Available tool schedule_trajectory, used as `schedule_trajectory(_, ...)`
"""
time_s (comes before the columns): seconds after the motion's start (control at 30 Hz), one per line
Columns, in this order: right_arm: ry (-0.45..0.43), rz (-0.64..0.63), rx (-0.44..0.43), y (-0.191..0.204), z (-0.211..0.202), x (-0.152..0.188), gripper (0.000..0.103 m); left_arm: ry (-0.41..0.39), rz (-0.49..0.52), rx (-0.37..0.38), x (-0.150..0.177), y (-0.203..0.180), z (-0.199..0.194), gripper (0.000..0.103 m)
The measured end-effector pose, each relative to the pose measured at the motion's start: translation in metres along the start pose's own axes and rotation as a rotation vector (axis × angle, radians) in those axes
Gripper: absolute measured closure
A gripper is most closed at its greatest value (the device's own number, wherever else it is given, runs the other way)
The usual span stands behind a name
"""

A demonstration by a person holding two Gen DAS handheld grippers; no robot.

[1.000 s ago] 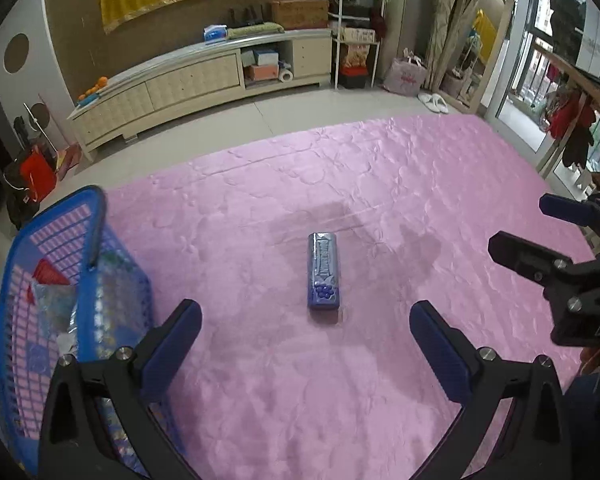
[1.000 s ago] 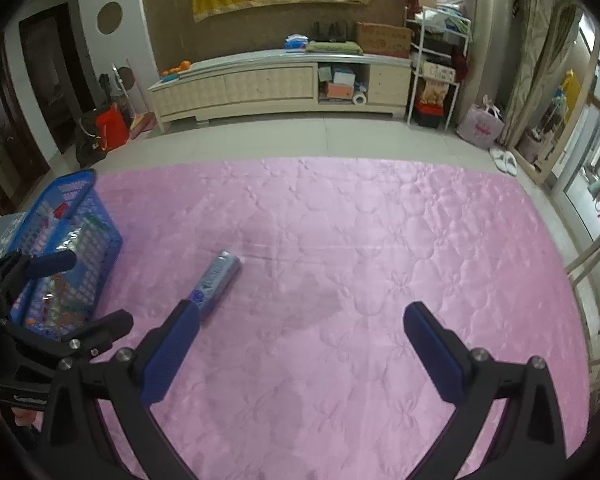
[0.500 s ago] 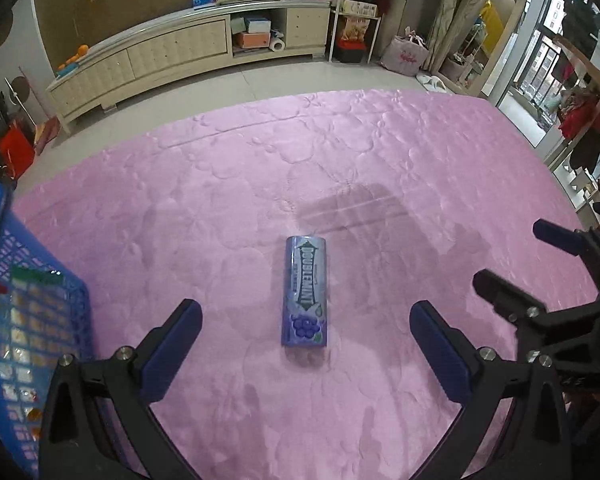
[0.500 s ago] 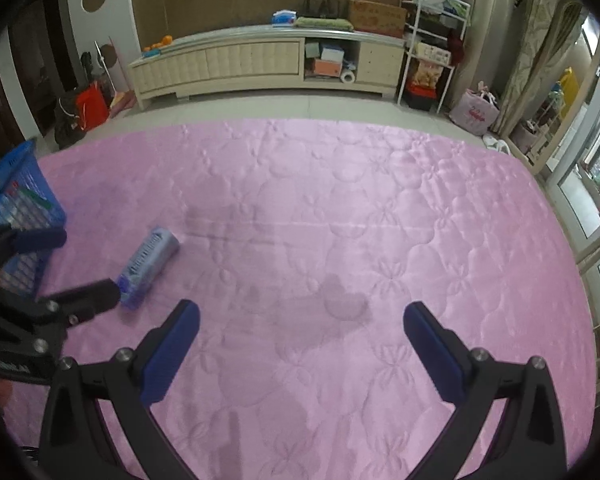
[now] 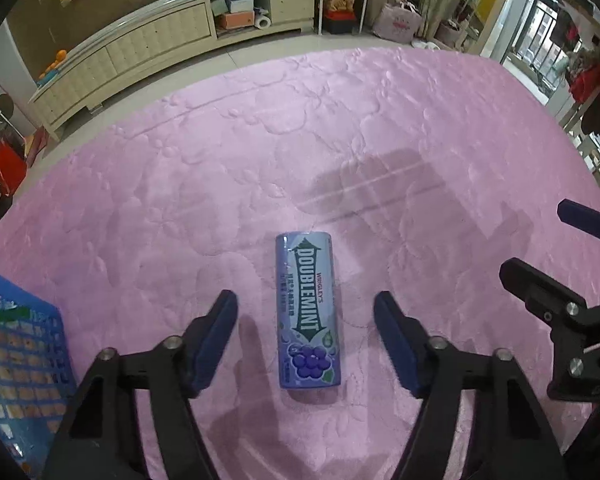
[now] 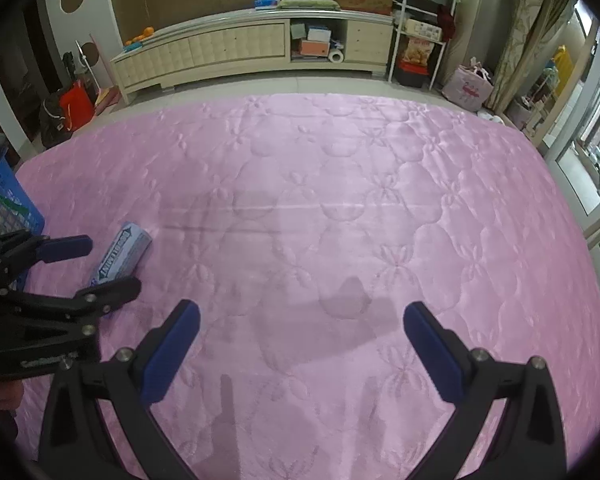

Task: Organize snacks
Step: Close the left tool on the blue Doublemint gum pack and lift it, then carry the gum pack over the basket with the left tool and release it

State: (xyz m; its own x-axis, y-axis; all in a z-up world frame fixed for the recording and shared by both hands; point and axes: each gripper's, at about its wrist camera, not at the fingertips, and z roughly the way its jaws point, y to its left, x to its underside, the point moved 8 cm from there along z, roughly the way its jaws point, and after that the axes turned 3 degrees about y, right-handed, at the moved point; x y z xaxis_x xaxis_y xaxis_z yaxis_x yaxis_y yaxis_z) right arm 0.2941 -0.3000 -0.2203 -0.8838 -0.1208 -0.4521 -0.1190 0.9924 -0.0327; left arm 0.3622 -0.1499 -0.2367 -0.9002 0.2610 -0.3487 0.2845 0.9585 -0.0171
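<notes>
A purple Doublemint gum pack (image 5: 307, 310) lies flat on the pink quilted mat (image 5: 340, 140). My left gripper (image 5: 305, 312) is open, low over the pack, with a finger on each side and gaps between the pads and the pack. The pack also shows in the right wrist view (image 6: 122, 254), between the left gripper's fingers (image 6: 66, 248). My right gripper (image 6: 300, 324) is open and empty over bare mat, to the right of the pack; it shows in the left wrist view (image 5: 556, 264). The blue basket (image 5: 20, 360) holding snack packets is at the left.
The blue basket's edge also shows in the right wrist view (image 6: 16, 208). The pink mat (image 6: 360, 220) stretches far ahead and to the right. Beyond it stand a long cream cabinet (image 6: 240, 48), a white shelf rack (image 6: 420, 40) and bags on the tiled floor.
My left gripper has moved forward and down over the gum pack, and its jaws have narrowed around it. The basket has slid to the left edge of view. The right gripper has dipped slightly.
</notes>
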Motion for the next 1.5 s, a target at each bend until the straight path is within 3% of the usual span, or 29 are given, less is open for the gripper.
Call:
schedule_trajectory(0.1,0.012,-0.002,-0.005,0.001,0.002,0.001,0.0,0.015,0.015,-0.018,0.001,-0.005,0.003,0.047)
schedule_trajectory(0.3,0.023,0.009,0.0,-0.001,0.002,0.002,0.0,0.012,0.029,-0.014,0.003,-0.012,0.0,0.075)
schedule_trajectory(0.6,0.042,0.022,0.027,-0.008,-0.002,0.007,0.0,-0.026,-0.029,-0.029,0.024,-0.008,-0.021,0.075)
schedule_trajectory(0.8,0.039,0.007,-0.03,0.009,-0.018,0.02,0.0,-0.066,-0.041,-0.023,0.045,-0.005,-0.05,0.075)
schedule_trajectory(0.93,0.036,-0.023,-0.025,0.022,-0.034,0.026,0.0,-0.091,-0.03,-0.027,0.061,0.002,-0.073,0.075)
schedule_trajectory(1.07,0.014,0.016,-0.062,0.031,-0.058,0.031,0.0,-0.135,-0.048,-0.014,0.07,0.011,-0.103,0.075)
schedule_trajectory(1.5,-0.093,-0.019,-0.149,0.115,-0.133,0.017,0.0,-0.274,-0.104,-0.026,0.109,0.068,-0.203,0.075)
